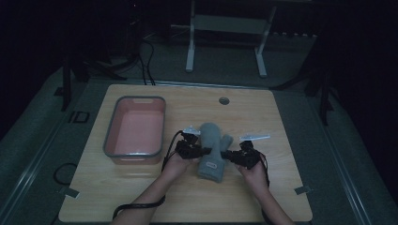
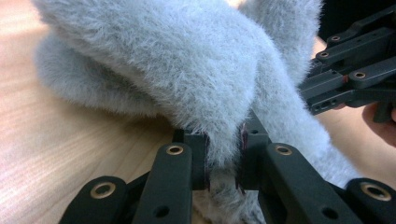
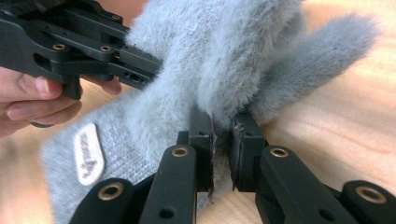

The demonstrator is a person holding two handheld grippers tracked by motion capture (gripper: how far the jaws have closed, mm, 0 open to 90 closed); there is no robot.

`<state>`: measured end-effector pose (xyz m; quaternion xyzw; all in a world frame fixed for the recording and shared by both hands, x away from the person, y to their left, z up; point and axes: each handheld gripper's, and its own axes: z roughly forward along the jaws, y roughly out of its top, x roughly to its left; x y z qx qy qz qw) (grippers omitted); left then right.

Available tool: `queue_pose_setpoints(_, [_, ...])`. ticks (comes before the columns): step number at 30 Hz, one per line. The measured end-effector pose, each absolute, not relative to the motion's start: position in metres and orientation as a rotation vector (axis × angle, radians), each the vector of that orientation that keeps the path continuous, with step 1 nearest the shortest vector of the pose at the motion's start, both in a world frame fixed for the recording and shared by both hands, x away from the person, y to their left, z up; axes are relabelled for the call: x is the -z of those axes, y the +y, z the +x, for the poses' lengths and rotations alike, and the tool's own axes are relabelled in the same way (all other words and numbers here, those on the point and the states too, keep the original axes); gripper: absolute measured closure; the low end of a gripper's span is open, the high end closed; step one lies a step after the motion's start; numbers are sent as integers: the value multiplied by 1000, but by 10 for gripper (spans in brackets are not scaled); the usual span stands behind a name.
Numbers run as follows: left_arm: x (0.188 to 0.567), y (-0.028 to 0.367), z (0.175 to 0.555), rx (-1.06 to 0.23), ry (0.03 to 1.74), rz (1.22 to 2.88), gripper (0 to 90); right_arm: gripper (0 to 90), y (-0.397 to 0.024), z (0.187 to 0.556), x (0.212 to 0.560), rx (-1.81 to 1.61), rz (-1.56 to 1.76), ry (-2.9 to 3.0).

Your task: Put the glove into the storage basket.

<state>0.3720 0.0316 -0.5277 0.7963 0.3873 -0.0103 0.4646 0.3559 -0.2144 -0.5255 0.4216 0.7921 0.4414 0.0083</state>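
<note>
A fluffy grey mitten [image 1: 212, 151] lies on the wooden table [image 1: 141, 197], thumb to the right, its cuff with a small white label [image 3: 88, 155] toward the person. My left gripper [image 1: 202, 151] pinches the mitten's left edge; in the left gripper view its pads squeeze a fold of grey fleece [image 2: 187, 70]. My right gripper [image 1: 226, 154] is shut on the right edge below the thumb [image 3: 313, 56], its pads clamping the fleece [image 3: 219, 56]. In each gripper view the other gripper is seen across the mitten. The fleece looks slightly raised between the two grips.
A pink bin with a grey rim [image 1: 111, 136] stands left of the mitten, close to the left hand. A round cable hole [image 1: 224, 100] sits near the table's far edge. A white frame stand [image 1: 190, 51] is beyond the table.
</note>
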Motion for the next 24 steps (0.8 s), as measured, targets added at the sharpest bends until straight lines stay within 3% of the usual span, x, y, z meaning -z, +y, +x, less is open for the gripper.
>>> queue_pose_setpoints(12, [468,39,373,-41,882,1931,793,818,-217,353,472,-1560,1238,2377])
queue_pose_setpoints(24, [433,66,383,-105,867,1954,793,819,-193,364,444,-1608,1179,2352])
